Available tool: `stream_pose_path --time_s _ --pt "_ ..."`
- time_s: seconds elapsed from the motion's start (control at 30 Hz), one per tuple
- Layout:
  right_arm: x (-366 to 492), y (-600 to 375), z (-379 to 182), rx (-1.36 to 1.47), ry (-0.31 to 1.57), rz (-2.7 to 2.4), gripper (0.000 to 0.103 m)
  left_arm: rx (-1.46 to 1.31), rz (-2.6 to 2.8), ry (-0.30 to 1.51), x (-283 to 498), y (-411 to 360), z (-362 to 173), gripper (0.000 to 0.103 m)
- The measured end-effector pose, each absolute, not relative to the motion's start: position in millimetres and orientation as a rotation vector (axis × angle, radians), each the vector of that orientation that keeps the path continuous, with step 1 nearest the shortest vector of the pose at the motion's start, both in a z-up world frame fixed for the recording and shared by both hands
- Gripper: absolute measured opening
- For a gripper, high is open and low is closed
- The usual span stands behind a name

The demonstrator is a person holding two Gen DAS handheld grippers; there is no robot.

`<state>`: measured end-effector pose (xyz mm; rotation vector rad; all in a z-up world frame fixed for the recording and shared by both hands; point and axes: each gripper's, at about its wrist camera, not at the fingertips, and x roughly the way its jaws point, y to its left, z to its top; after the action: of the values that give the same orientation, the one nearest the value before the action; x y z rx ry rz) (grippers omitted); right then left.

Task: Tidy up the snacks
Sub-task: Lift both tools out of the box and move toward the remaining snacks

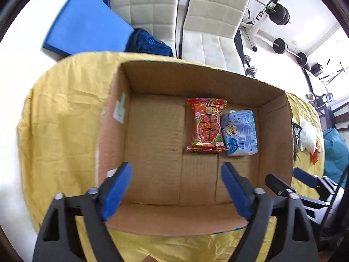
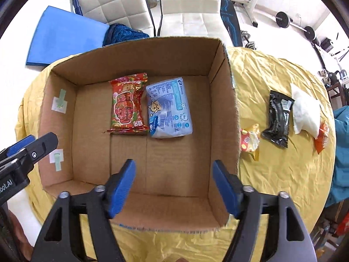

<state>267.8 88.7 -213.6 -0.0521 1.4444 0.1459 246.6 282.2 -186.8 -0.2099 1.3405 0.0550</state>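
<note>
An open cardboard box (image 1: 152, 83) (image 2: 224, 87) stands on the yellow tablecloth. Inside it lie a red snack packet (image 1: 206, 125) (image 2: 128, 104) and, touching its right side, a pale blue packet (image 1: 241, 133) (image 2: 169, 109). My left gripper (image 1: 176, 172) hangs open and empty over the box's near edge. My right gripper (image 2: 173, 170) is open and empty above the box's near right part. On the cloth right of the box lie a red-yellow packet (image 2: 249, 142), a black packet (image 2: 277, 119), a white packet (image 2: 305, 111) and an orange packet (image 2: 322, 137).
The yellow-covered table (image 1: 61, 113) (image 2: 283, 174) ends close behind the box. Two white chairs (image 1: 209, 21) (image 2: 187, 4) stand beyond it, with a blue mat (image 1: 87, 21) and blue cloth (image 1: 148, 43). Weights and a bench (image 1: 279, 15) fill the right background.
</note>
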Motion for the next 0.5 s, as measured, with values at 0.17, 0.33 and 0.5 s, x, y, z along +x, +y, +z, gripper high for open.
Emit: stream_pose_path --time_s 0.17,0.33,0.5 --pt "251 91 -192 -0.058 1.399 0.154 0.096 -0.174 0.078 1.289 233 283 -171 0.101" --pt "235 91 -169 -0.048 1.359 0.180 0.103 -0.179 0.089 1.258 221 283 -154 0.101" --pt "220 87 -149 -0.046 1.331 0.200 0.103 -0.162 0.105 1.225 204 275 -138 0.101"
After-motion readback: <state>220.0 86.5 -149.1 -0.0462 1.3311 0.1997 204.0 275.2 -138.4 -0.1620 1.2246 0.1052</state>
